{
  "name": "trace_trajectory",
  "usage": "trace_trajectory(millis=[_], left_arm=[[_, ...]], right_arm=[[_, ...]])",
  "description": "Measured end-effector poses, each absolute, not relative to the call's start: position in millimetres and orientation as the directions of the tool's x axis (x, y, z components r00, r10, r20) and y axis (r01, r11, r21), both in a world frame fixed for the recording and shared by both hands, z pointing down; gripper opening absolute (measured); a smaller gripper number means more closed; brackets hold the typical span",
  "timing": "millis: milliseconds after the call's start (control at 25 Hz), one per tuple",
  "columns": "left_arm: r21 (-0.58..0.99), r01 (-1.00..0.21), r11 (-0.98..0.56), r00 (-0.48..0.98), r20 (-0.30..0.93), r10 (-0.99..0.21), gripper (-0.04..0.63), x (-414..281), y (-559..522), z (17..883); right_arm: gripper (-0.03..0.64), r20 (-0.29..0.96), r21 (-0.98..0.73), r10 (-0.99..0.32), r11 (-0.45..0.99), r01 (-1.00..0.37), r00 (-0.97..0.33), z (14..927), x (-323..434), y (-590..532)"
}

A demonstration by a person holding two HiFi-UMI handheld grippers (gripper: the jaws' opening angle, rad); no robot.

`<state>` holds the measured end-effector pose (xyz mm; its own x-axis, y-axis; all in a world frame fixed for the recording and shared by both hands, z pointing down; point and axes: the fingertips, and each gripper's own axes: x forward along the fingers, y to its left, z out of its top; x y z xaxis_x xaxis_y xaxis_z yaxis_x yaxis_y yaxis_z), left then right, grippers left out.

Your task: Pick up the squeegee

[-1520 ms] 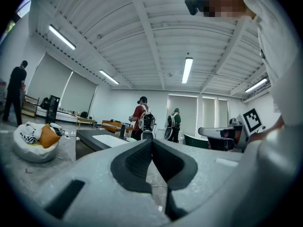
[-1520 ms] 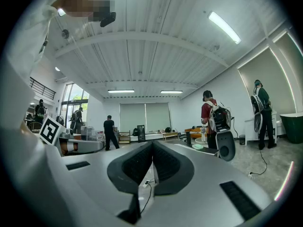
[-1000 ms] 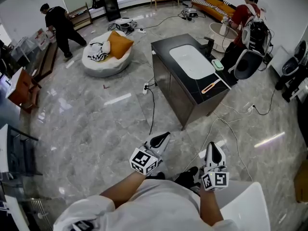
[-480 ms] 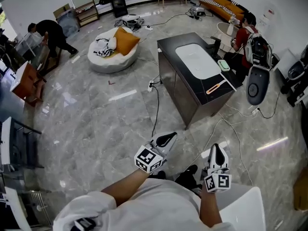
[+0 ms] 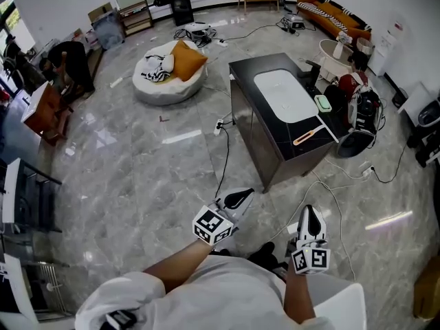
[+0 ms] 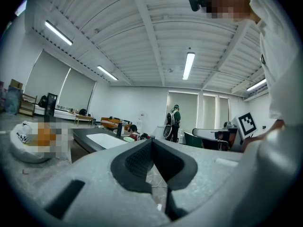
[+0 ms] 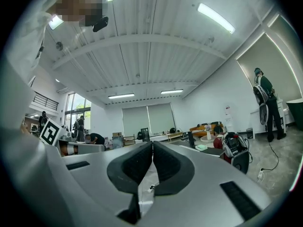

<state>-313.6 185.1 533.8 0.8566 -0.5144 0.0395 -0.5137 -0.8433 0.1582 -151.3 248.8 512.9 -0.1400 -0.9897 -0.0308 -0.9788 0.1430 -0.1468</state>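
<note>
Both grippers (image 5: 243, 193) (image 5: 307, 210) closed, fingers (image 6: 137, 162) ribbed; slim orange squeegee (image 5: 307, 135) on black counter (image 5: 242, 73).

The dark counter (image 5: 256, 135) stands on the marble floor (image 5: 137, 177). From its inset white basin (image 5: 284, 96), an orange squeegee (image 5: 306, 137) lies at 5 o'clock and a green pad (image 5: 322, 102) at 3 o'clock.

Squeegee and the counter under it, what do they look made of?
Squeegee: probably plastic, judging by its even orange colour; it is too small here to tell the blade. Counter: smooth dark top, perhaps stone or laminate, over flat grey side panels that could be metal or painted board.
</note>
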Motion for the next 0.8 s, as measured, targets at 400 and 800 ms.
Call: trace_trajectory(millis=[400, 800], left_arm=[[0.151, -0.526, -0.837, 0.849, 0.05, -0.525, 0.011, -220, 143, 525], [0.152, -0.558, -0.816, 0.829, 0.054, -0.557, 0.011, -137, 105, 517]], right_arm=[[0.015, -0.061, -0.128, -0.987, 0.153, -0.98, -0.146, 492, -51, 206], [0.015, -0.043, -0.138, -0.989, 0.144, -0.98, -0.14, 493, 47, 193]])
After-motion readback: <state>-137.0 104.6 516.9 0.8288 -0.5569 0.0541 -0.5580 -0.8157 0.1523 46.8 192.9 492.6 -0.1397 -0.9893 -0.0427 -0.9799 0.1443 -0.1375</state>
